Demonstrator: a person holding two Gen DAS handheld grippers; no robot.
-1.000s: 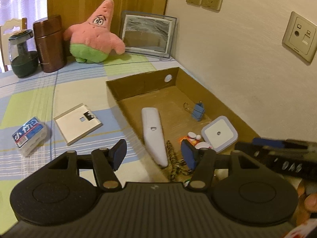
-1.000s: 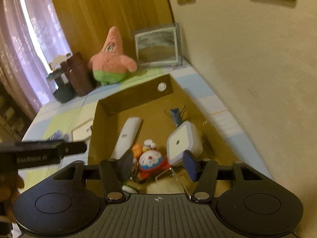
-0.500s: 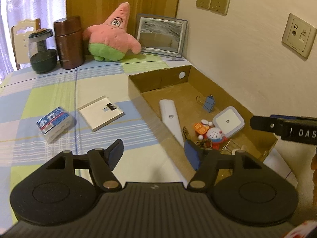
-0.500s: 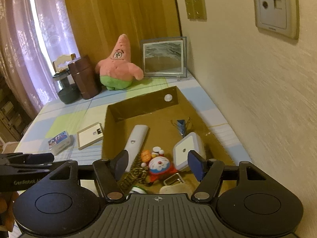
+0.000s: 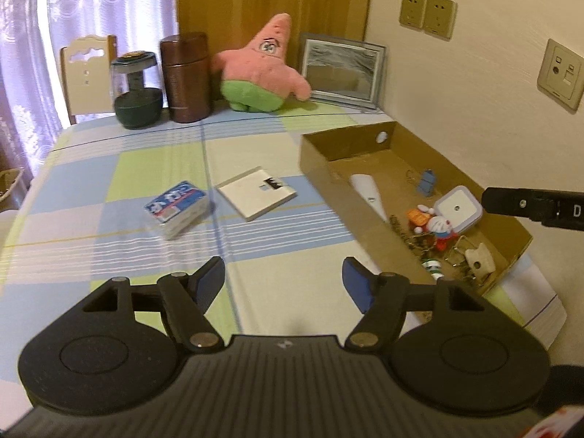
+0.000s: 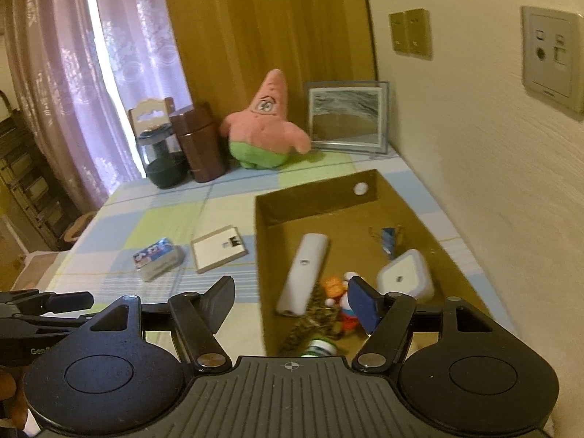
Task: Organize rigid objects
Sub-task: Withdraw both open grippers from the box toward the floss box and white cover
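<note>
Ahead of the jaws, far left: a dark-based jar (image 5: 137,89) and a brown canister (image 5: 187,77) stand upright at the back of the surface (image 5: 109,168), probably parked clear of the sorting.
Left jaws: the left gripper (image 5: 283,280) is spreading wider with nothing between its pads, judged to be readying for a pick.
Ahead and left of those jaws: a blue-printed packet (image 5: 177,208) lies flat, not yet boxed.
Straight ahead of them: a flat white panel (image 5: 257,192) just beside the packet, also outside the box.
Beyond, at the back: a pink star plush (image 5: 261,69) and a framed picture (image 5: 343,70) lean by the wall.
Right of the left jaws: the cardboard box (image 5: 339,144) sits against the wall, holding a white remote (image 6: 303,273), a chain, a small cartoon figure (image 5: 440,228), a white square device (image 5: 458,206) and a blue clip (image 5: 426,181), gathered there as sorted.
Right jaws: the right gripper (image 6: 290,301) is opening too, empty, above the box's near end.
</note>
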